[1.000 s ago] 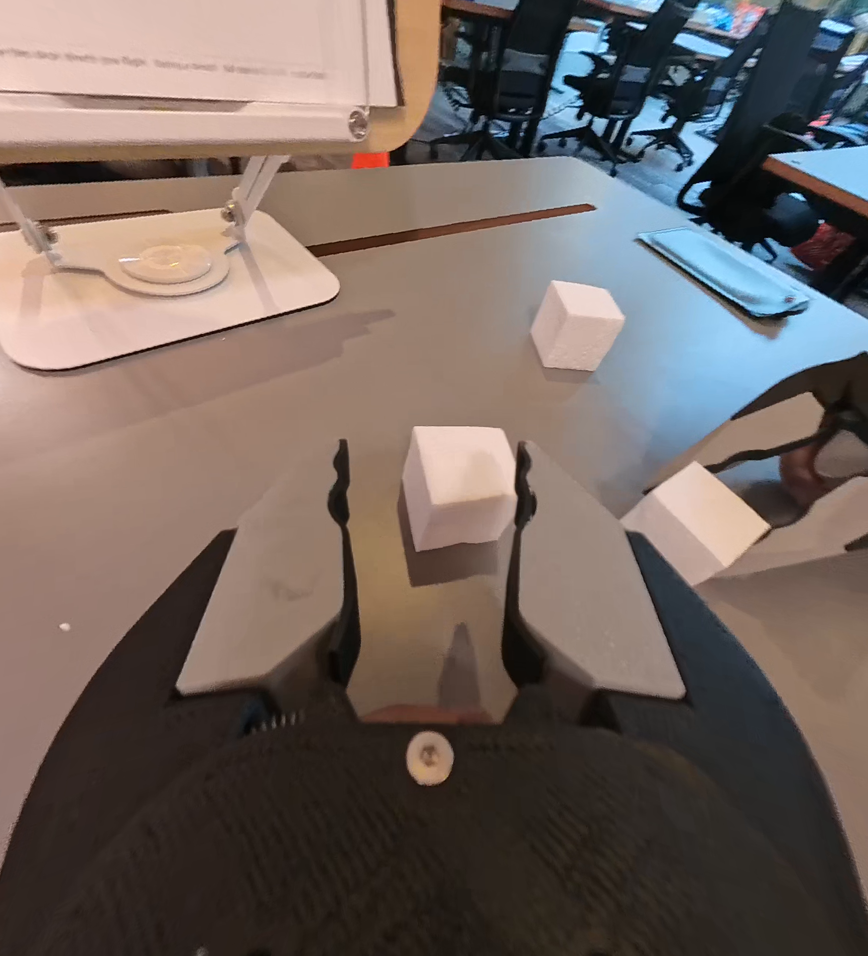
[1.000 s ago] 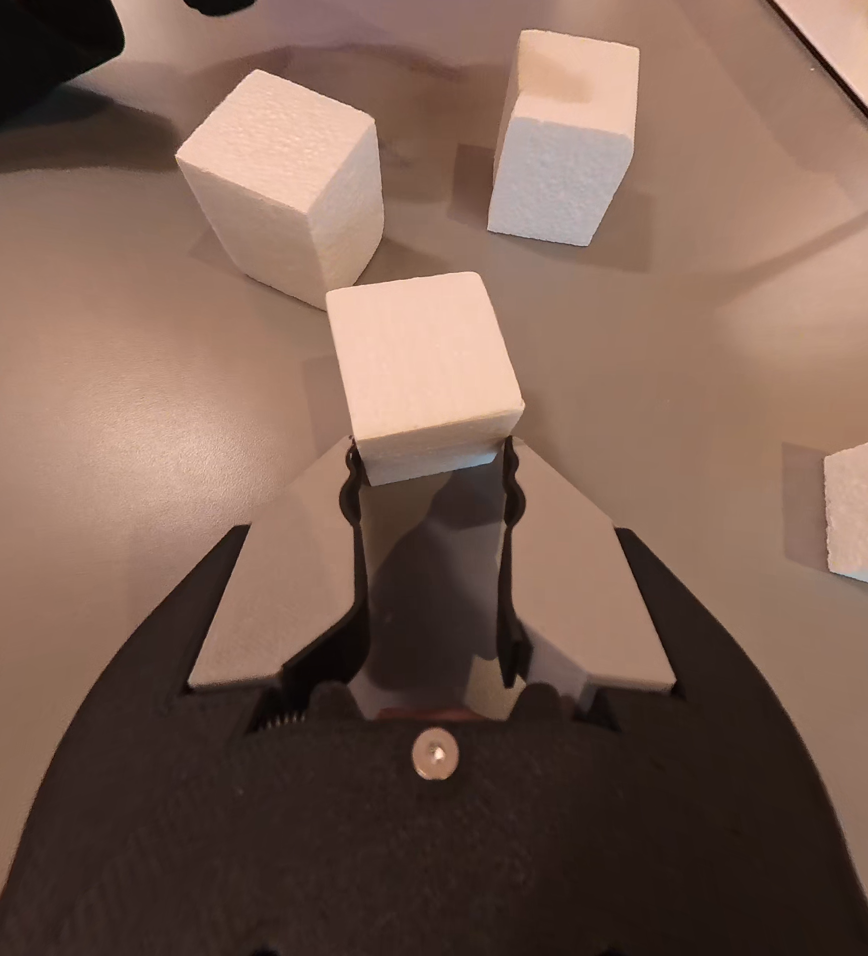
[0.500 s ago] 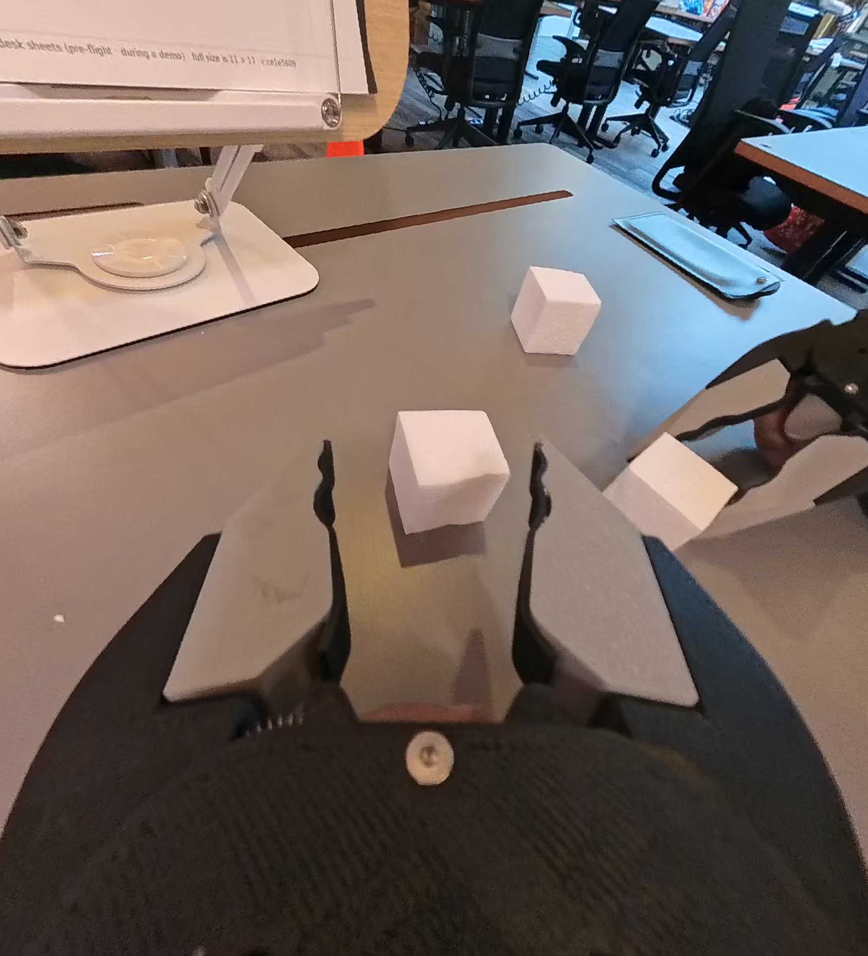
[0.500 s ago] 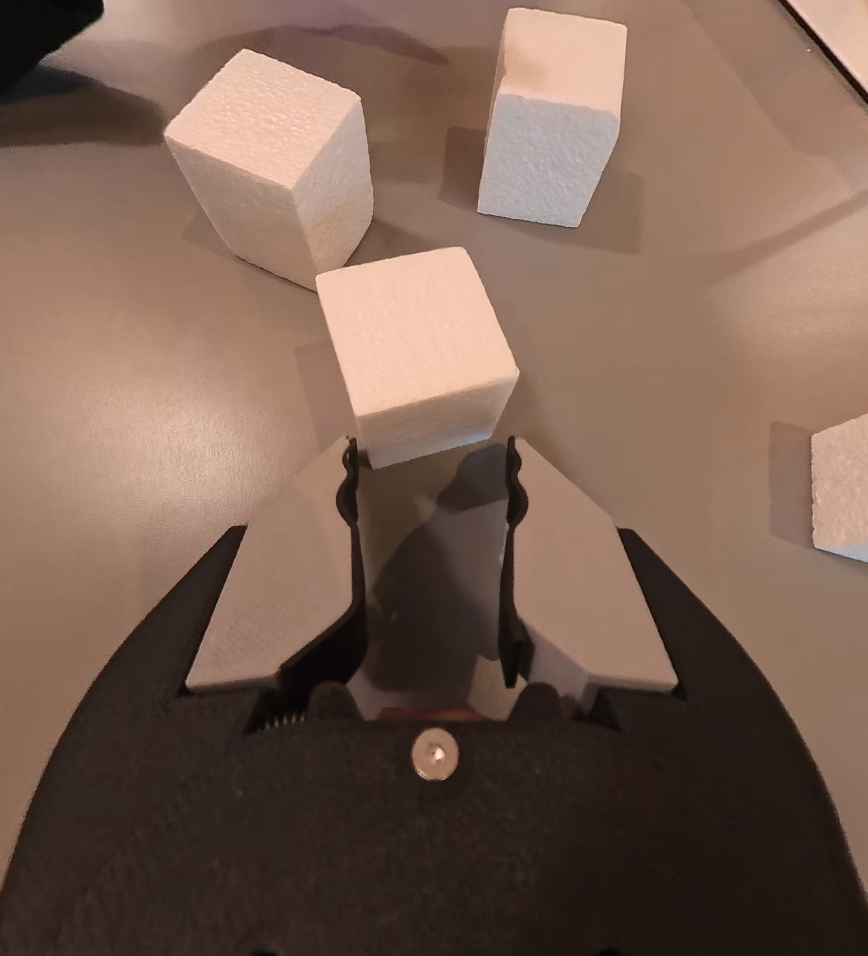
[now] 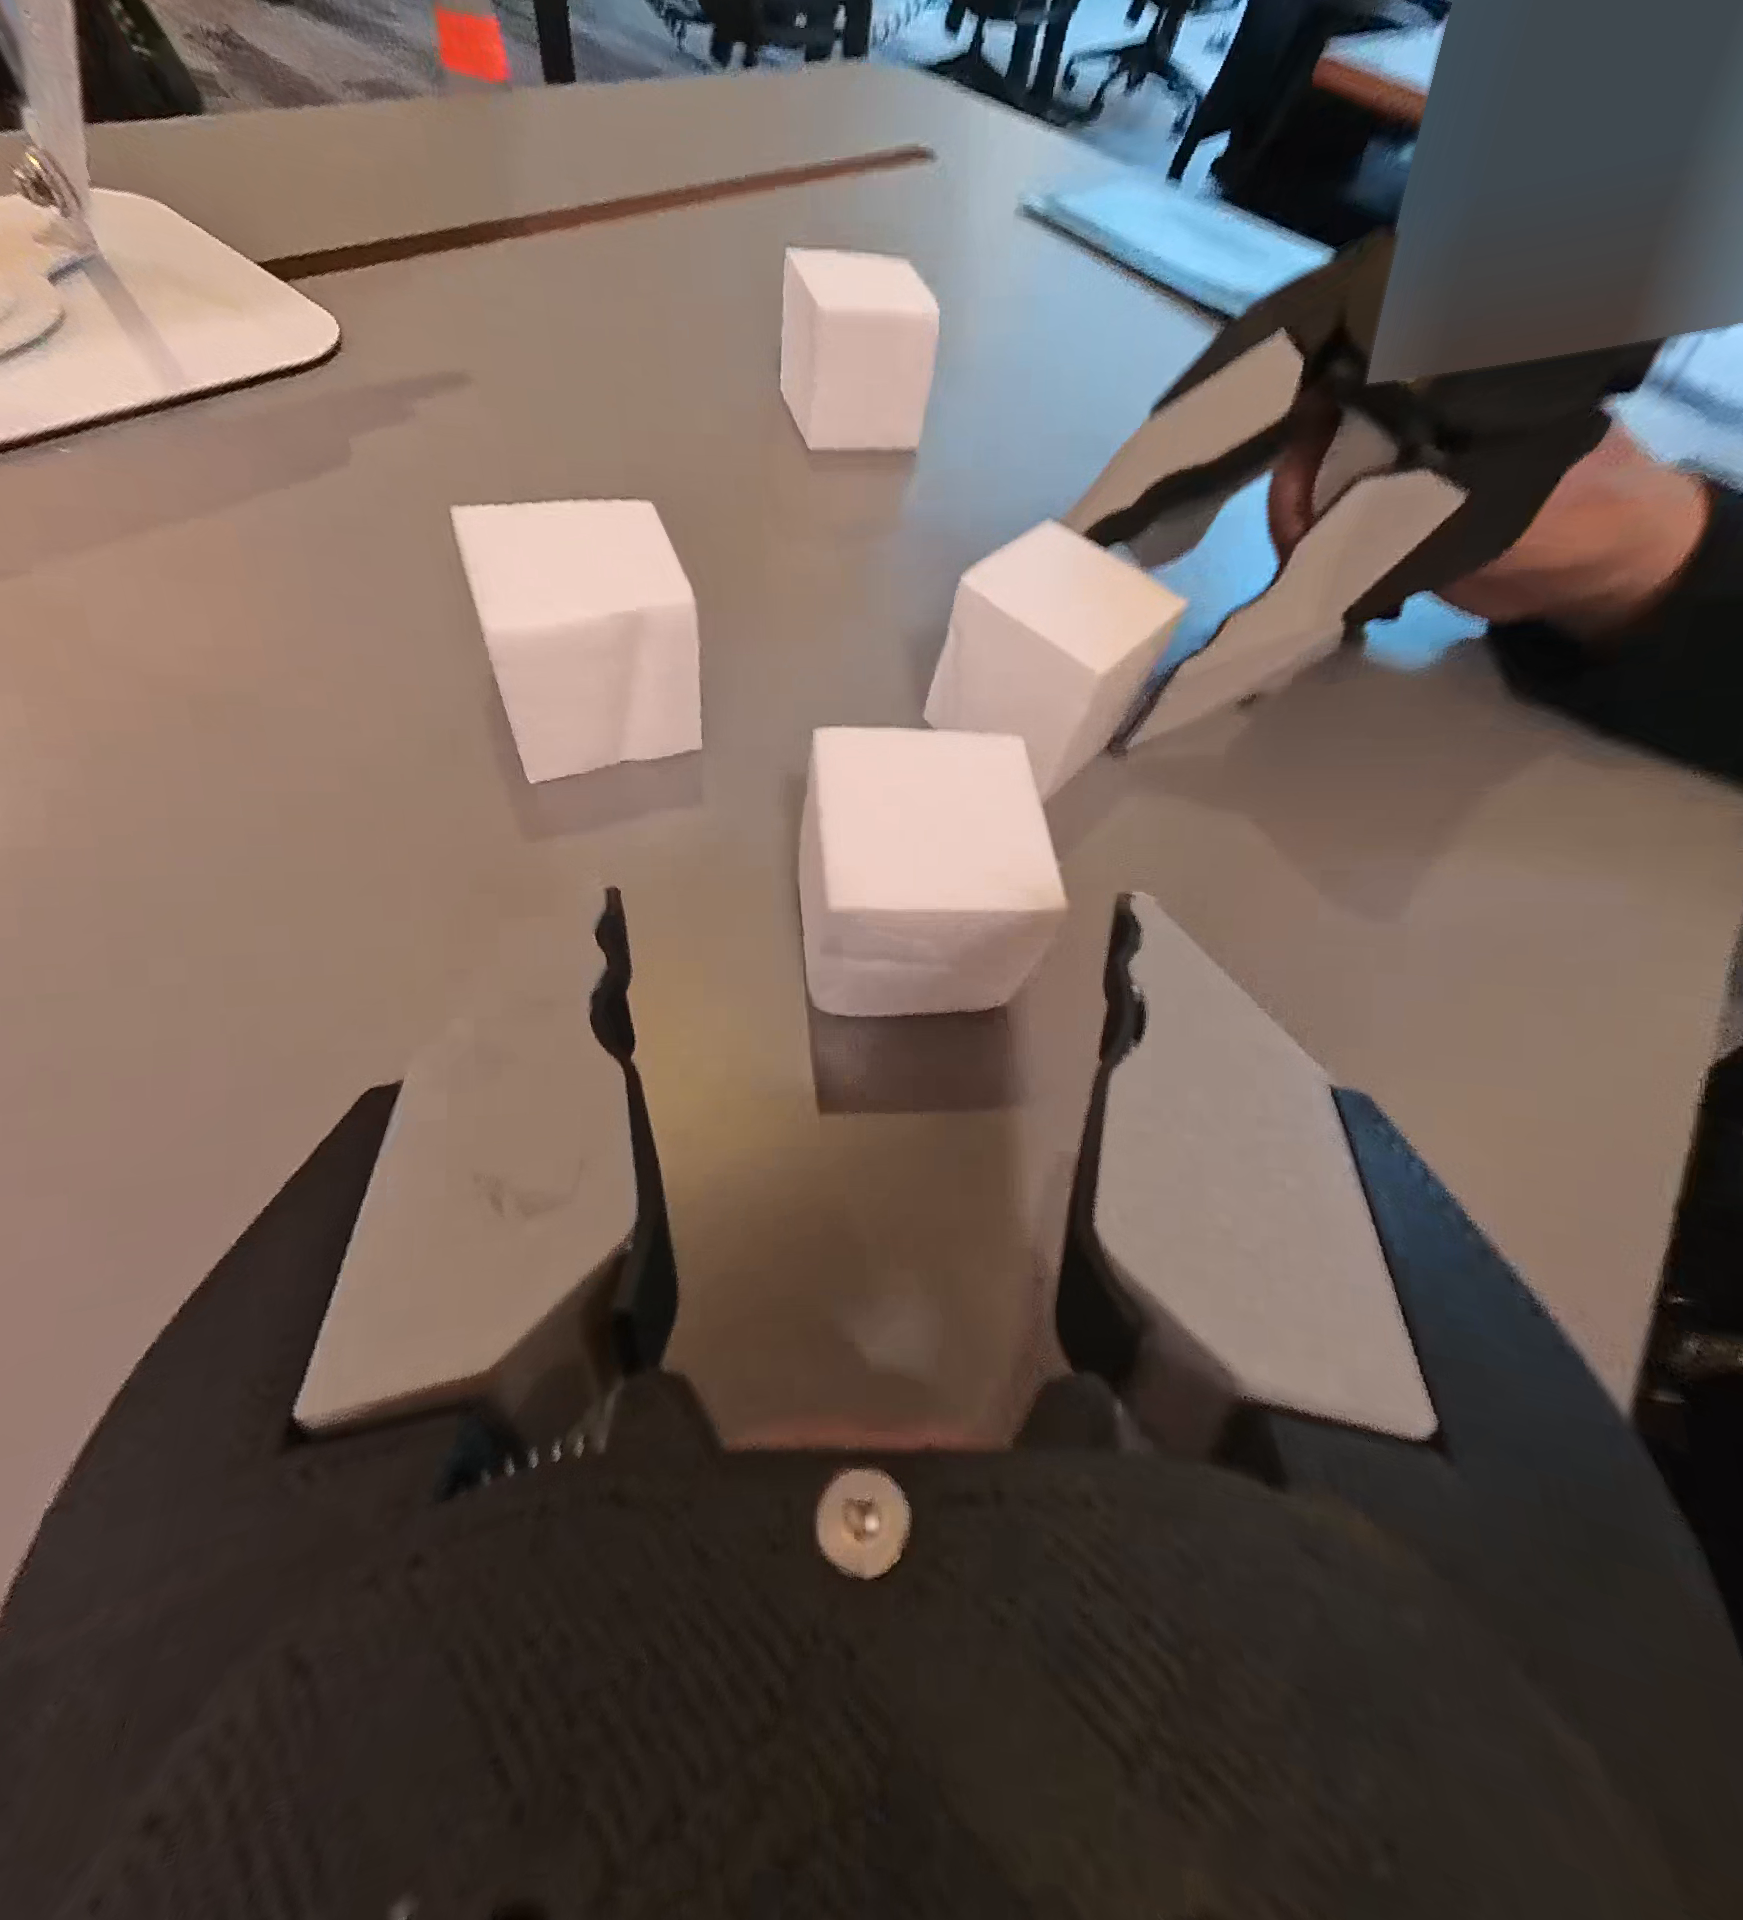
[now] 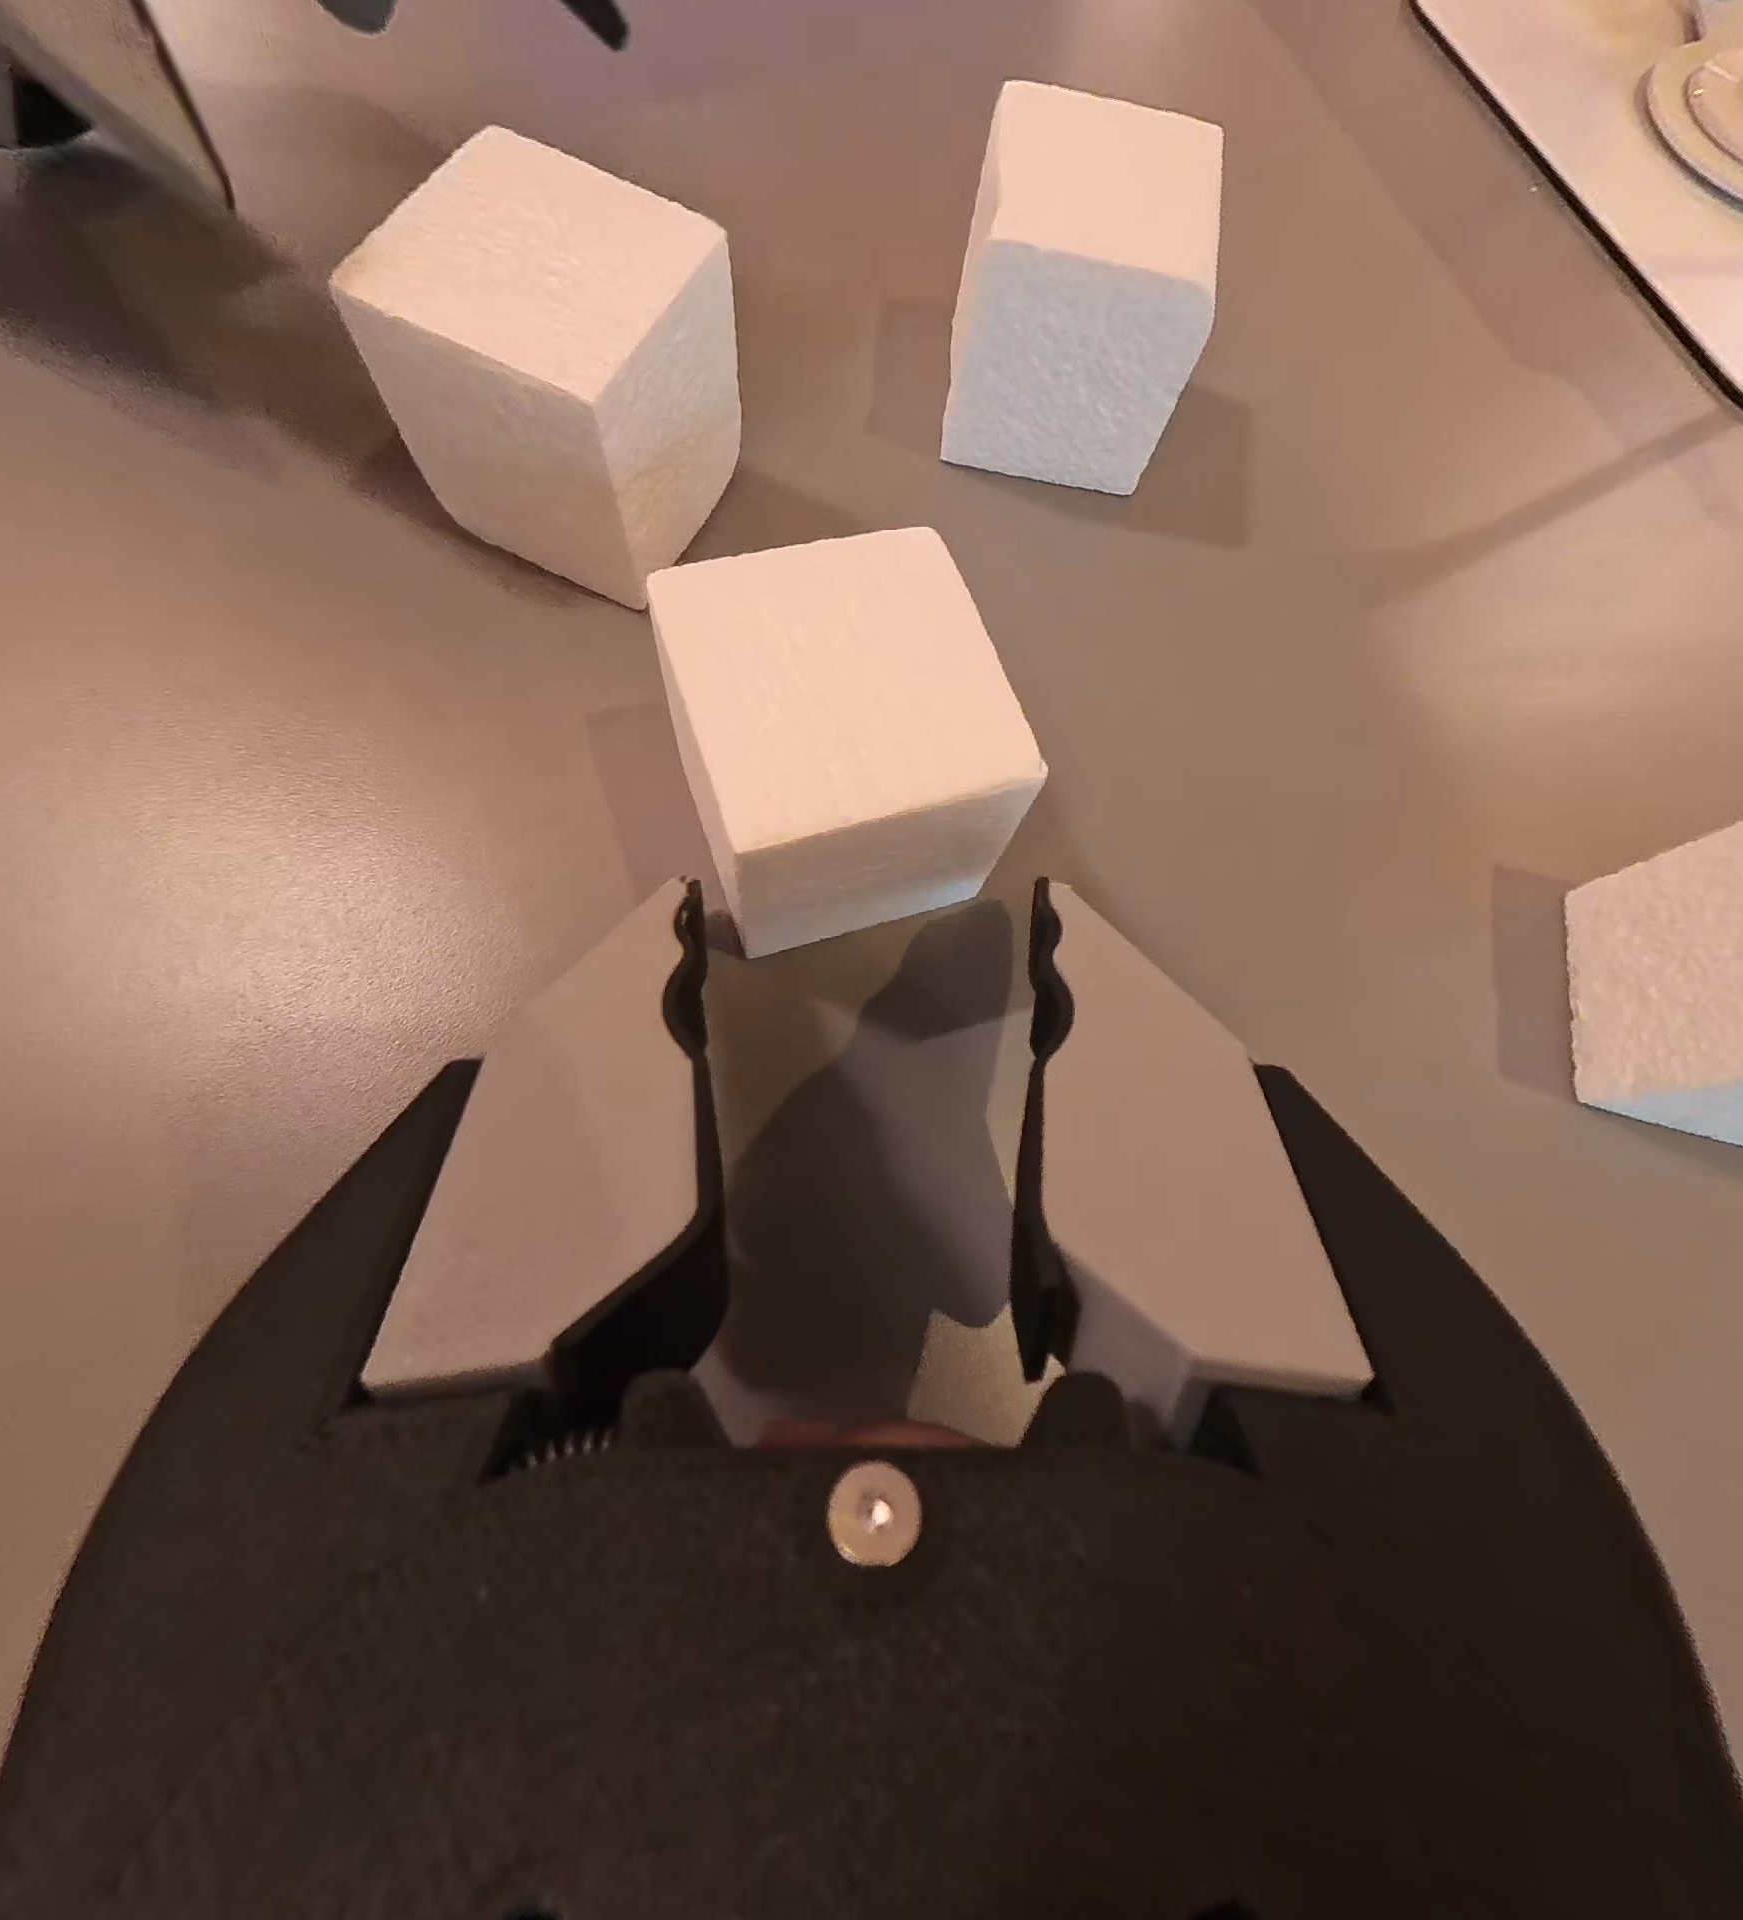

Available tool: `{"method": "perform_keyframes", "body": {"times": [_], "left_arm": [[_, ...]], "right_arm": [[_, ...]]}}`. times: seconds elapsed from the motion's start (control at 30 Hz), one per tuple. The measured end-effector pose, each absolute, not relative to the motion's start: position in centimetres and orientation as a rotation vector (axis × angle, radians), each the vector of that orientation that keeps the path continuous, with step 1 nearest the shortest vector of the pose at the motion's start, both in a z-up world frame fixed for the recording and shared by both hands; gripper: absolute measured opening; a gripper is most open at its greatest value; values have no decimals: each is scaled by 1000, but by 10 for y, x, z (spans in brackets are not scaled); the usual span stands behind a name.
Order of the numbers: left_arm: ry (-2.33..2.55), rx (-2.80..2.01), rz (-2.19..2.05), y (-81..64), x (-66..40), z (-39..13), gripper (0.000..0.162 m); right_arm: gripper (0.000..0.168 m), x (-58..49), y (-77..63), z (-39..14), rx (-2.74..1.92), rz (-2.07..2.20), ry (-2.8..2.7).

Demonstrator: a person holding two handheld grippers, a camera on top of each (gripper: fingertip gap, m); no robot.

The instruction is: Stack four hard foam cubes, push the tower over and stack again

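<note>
grey desk (image 5: 171,831), four foam cubes still scattered, no tower yet. my right gripper (image 6: 862,904) pinches one cube (image 6: 836,748) by its near edge, lifted and tilted. my left gripper (image 5: 862,935) gapes released before the base cube (image 5: 924,862). level it, centre it above, then ease down.

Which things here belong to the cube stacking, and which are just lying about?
Job: far cube, left cube, near cube, fourth cube at the right gripper; left gripper.
Lying about: white stand base, office chairs.
</note>
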State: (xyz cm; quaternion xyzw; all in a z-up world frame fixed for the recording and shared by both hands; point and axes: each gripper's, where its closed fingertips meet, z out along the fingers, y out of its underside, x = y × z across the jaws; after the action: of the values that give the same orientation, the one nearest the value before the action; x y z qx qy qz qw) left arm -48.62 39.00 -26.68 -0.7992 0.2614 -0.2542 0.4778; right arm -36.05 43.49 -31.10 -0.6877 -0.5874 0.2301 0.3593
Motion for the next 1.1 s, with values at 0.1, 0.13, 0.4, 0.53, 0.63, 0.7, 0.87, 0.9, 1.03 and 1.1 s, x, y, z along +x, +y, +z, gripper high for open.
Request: {"method": "perform_keyframes", "body": {"times": [0.1, 0.13, 0.4, 0.53, 0.63, 0.7, 0.87, 0.9, 1.03, 1.1], "left_arm": [[713, -1993, -506, 388, -475, -281, 90], [733, -2010, -469, 389, -473, -286, 90], [728, -2074, -328, 395, -468, -297, 85], [736, -2111, -329, 397, -467, -303, 56], [805, -2083, -368, 397, -460, -301, 55], [862, -2043, -424, 399, -457, -293, 55], [1122, -1765, -620, 405, -437, -236, 55], [1189, -1693, -653, 405, -430, -223, 55], [1333, -1570, -695, 417, -405, -198, 55], [1308, -1603, -690, 431, -394, -197, 55]], "right_arm": [[59, -358, 438, -312, -1782, 569, -1505], [58, -356, 440, -312, -1788, 563, -1499], [58, -353, 441, -306, -1781, 583, -1478], [58, -352, 442, -305, -1777, 571, -1479], [58, -349, 444, -301, -1773, 575, -1466], [58, -347, 445, -297, -1769, 593, -1453], [57, -337, 451, -292, -1766, 632, -1431], [57, -335, 452, -292, -1764, 639, -1434], [57, -328, 450, -292, -1749, 683, -1459], [57, -325, 445, -291, -1734, 725, -1478]]}}
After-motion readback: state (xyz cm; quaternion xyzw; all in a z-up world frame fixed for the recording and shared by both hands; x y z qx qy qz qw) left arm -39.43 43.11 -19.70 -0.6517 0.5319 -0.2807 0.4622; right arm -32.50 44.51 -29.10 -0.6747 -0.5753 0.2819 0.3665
